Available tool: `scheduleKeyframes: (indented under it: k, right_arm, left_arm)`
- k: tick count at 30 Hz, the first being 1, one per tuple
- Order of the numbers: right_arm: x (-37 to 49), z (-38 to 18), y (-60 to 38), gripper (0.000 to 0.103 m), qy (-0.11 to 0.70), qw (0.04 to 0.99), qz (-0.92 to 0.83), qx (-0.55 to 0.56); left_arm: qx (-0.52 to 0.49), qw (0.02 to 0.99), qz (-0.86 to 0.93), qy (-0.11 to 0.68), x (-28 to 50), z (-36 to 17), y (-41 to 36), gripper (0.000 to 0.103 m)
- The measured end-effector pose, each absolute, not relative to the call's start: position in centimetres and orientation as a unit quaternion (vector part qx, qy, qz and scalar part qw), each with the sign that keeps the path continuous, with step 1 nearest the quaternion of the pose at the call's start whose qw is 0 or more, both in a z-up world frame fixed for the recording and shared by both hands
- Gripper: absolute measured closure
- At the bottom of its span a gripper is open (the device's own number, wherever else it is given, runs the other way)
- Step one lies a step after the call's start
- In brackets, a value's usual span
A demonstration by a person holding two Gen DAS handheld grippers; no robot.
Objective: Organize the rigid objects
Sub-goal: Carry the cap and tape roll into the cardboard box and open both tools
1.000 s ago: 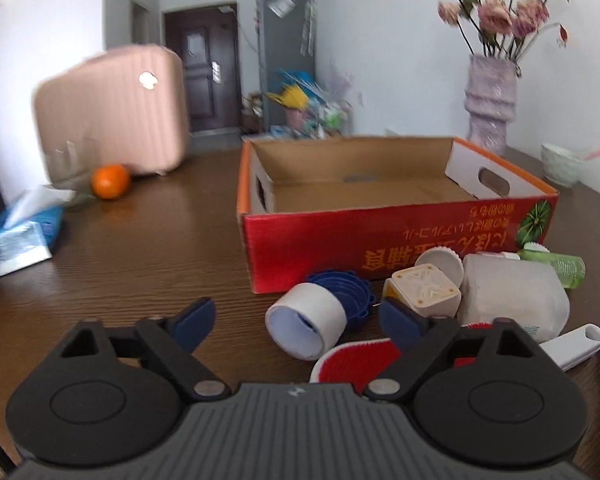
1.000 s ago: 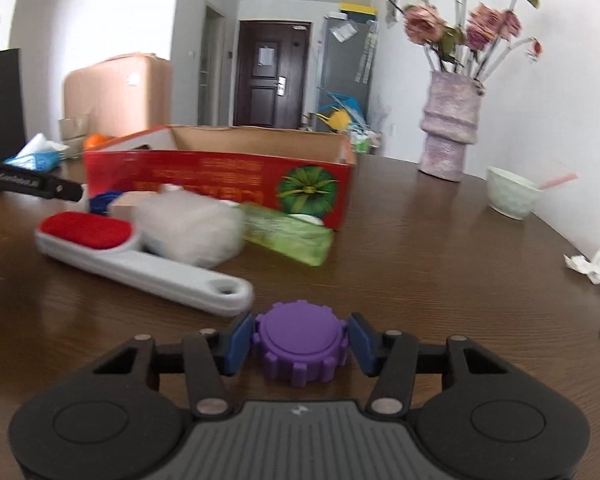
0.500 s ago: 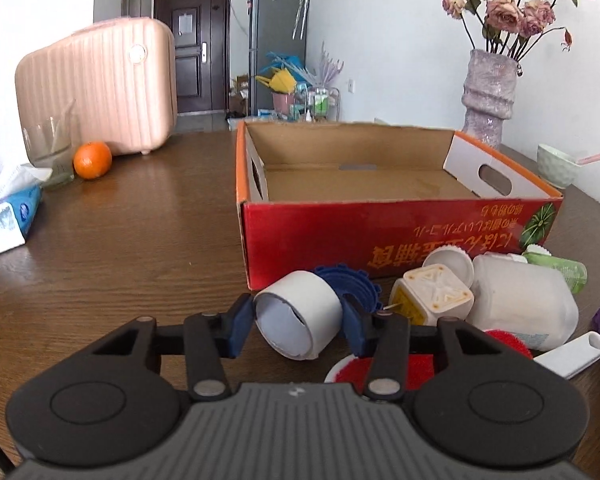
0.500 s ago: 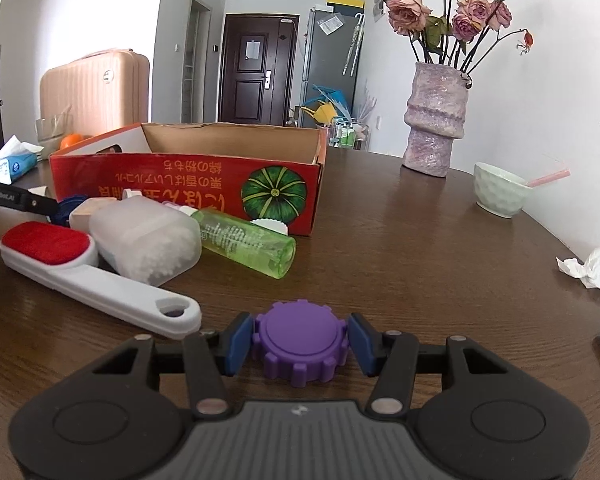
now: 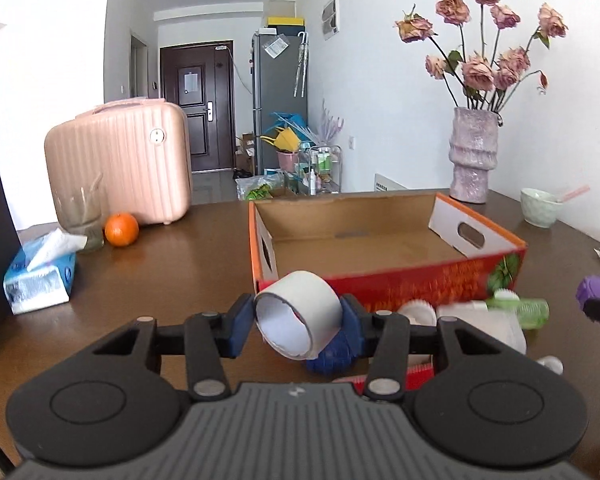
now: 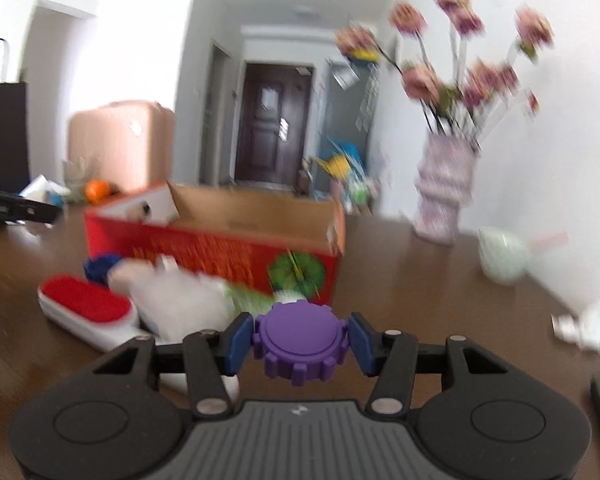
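White tape roll (image 5: 298, 314), open core tilted toward the camera, sat clamped in the left gripper (image 5: 298, 320) jaws just before the red cardboard box (image 5: 400, 284) near wall, while the right gripper (image 6: 299, 342) jaws pinched a purple toothed cap (image 6: 299, 344) flat-face-up above open brown bench (image 6: 420, 300).

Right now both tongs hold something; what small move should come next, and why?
Probably carry the left tongs forward over the box wall: they grip the white ring, already off the table, and the box lies open just ahead.
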State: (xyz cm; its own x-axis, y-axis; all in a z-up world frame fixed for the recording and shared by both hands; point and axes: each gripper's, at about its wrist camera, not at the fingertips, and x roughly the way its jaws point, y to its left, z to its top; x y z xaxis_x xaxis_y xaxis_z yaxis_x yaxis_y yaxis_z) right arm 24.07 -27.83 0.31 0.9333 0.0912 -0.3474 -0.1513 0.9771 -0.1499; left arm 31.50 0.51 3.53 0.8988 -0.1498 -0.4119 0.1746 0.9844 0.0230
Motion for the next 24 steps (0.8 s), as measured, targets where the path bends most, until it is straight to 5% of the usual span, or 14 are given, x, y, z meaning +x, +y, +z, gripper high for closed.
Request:
scheduleKeyframes:
  k: [11, 20, 24]
  right_arm:
    - [41.8, 5.5, -28.1, 0.052, 0.216, 0.970, 0.102, -0.047]
    - [58.1, 1.5, -26.1, 0.052, 0.351, 0.930, 0.086, -0.071]
    - [60.9, 0.5, -25.9, 0.048, 0.376, 0.922, 0.072, -0.060]
  left_arm:
    - [0.022, 0.960, -0.073, 0.270, 46.5, 7.1, -2.0, 0.055]
    - [0.090, 0.930, -0.014, 0.356, 59.5, 2.5, -5.3, 0.054]
    - [0.099, 0.928, -0.011, 0.359, 60.6, 1.6, -5.7, 0.046]
